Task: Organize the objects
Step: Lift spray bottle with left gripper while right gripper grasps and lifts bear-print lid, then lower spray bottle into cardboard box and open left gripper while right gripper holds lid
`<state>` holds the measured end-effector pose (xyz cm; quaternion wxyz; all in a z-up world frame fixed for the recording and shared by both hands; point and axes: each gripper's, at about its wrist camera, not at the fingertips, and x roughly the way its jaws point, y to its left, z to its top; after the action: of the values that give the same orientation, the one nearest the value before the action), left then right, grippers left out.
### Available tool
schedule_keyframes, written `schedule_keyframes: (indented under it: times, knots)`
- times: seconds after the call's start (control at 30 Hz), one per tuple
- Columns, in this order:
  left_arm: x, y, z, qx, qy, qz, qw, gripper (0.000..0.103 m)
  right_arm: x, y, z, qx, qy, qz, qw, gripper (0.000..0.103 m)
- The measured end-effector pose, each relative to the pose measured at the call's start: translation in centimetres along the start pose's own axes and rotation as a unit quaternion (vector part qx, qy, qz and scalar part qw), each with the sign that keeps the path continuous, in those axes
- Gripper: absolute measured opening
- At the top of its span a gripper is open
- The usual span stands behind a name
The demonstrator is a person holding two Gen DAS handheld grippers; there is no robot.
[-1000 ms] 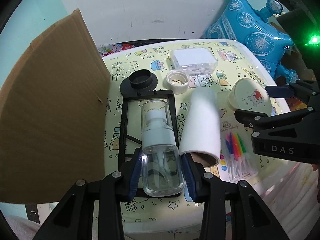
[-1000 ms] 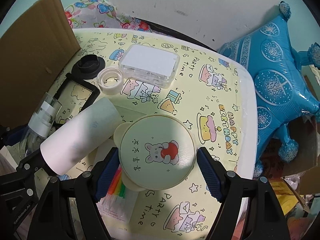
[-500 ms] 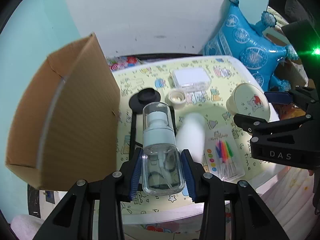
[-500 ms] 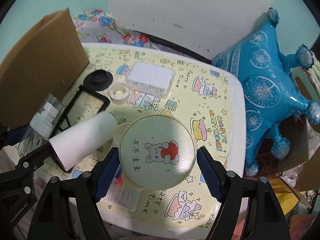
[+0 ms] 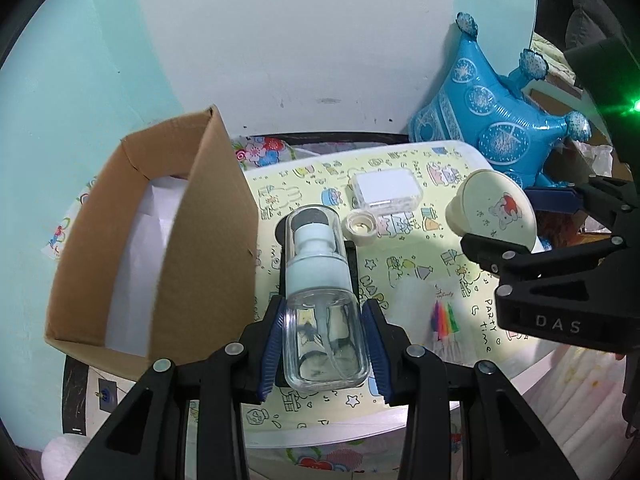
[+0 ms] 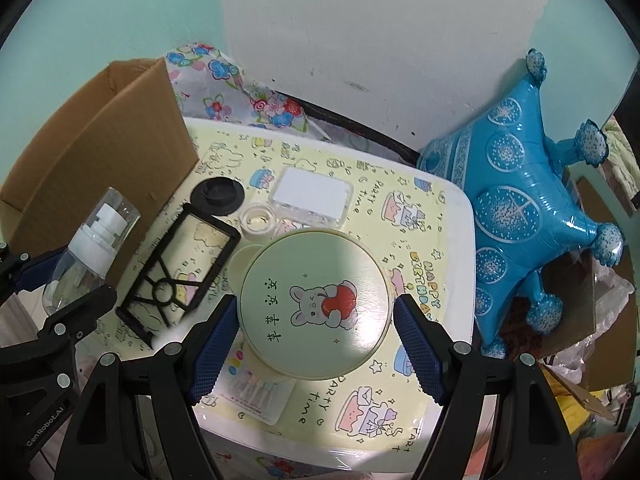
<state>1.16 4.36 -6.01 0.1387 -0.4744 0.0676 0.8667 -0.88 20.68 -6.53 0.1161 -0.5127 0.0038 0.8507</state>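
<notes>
My left gripper [image 5: 324,320] is shut on a clear spray bottle [image 5: 320,312] with a white pump, held well above the table [image 5: 412,404]. The bottle [image 6: 92,240] also shows at the left of the right wrist view. My right gripper [image 6: 314,308] is shut on a round cream tin [image 6: 316,280] with a rabbit picture, its blue pads against the tin's sides. The tin [image 5: 494,212] hangs at the right of the left wrist view. An open cardboard box [image 5: 132,248] lined with white paper stands left of the table. A white roll [image 5: 412,296] shows only as a blur.
On the party-print table lie a black frame [image 6: 180,268], a black round lid [image 6: 217,196], a small round jar [image 6: 259,220], a white plastic box [image 6: 310,196] and a pack of coloured candles [image 5: 444,320]. A blue foil balloon [image 6: 516,216] leans at the right.
Both grippers have risen with the bottle and the tin, so the table looks smaller and the box's inside has come into view. The white roll has shifted and blurred.
</notes>
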Motion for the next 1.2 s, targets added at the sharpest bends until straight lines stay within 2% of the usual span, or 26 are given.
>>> schedule_keyframes:
  times: [0.5,0.77,1.2]
  knots:
    - [-2.3,3.1,1.5,-0.025,-0.025,0.009,0.9993,0.039,-1.3,2.9,2.3,-0.018,-0.012,0.018,1.0,0.079]
    - [-4.0,7.1,2.6,-0.047,-0.04,0.027,0.9978,0.039,-3.0,5.8,5.6,-0.043,-0.033,0.029,0.998,0.08]
    - [-3.1,14.4,2.7,-0.077,-0.025,0.045,0.9957,0.039,-3.1,11.8,10.1,-0.066,-0.039,0.046,0.996,0.08]
